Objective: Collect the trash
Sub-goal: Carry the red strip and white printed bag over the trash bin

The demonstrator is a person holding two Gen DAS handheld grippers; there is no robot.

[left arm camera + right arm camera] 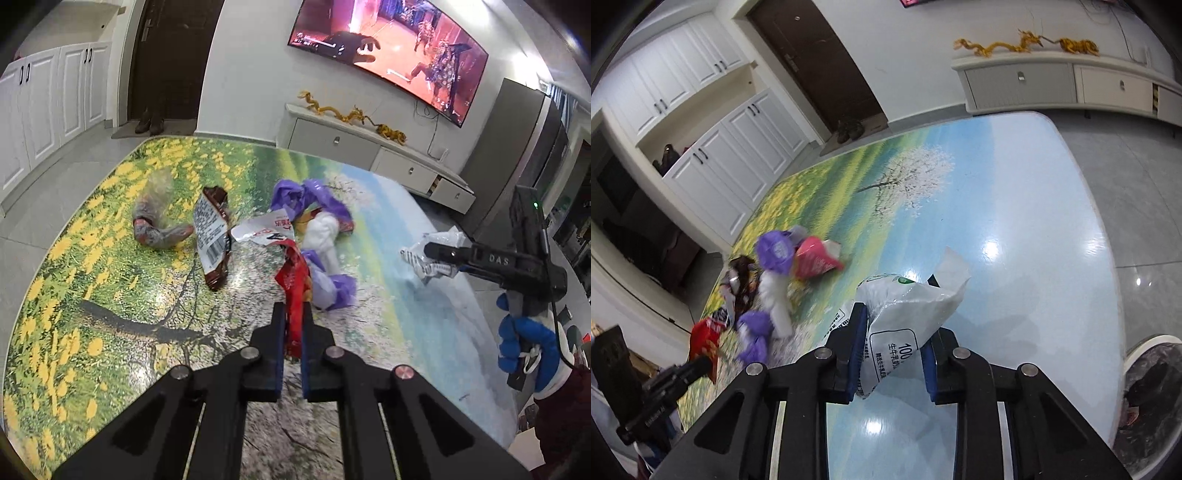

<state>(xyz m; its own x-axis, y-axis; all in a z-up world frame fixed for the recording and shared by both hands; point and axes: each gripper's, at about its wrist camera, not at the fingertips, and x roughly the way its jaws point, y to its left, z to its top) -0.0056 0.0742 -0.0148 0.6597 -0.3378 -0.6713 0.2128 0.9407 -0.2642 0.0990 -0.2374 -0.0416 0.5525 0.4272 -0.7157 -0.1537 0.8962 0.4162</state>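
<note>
A: What is held by the left tool [293, 314]?

B: A red wrapper [295, 280] is pinched between its blue pads [279, 332], which are pressed nearly together. The wrapper is crumpled and glossy, and it trails forward from the tips over the counter [110, 295] toward the pile near the middle.

A: And the right tool [894, 321]?

B: A white plastic bag [912, 306] is clamped between its fingers. The bag is crinkled, with black print in a rounded frame and a small green mark near its top. It is held above the pale blue part of the counter [1034, 221], well apart from the pile.

A: What is seen in the pile?

B: A white knotted bundle [325, 236] is flanked by purple bags [314, 195], with a white-and-red wrapper [264, 230] touching them. A brown wrapper [212, 240] with a barcode label lies just beside it, toward the far left corner, and a clear crumpled plastic piece [159, 221] lies beyond that. A pink packet [814, 260] is seen against the purple bags in the right wrist view.
</note>
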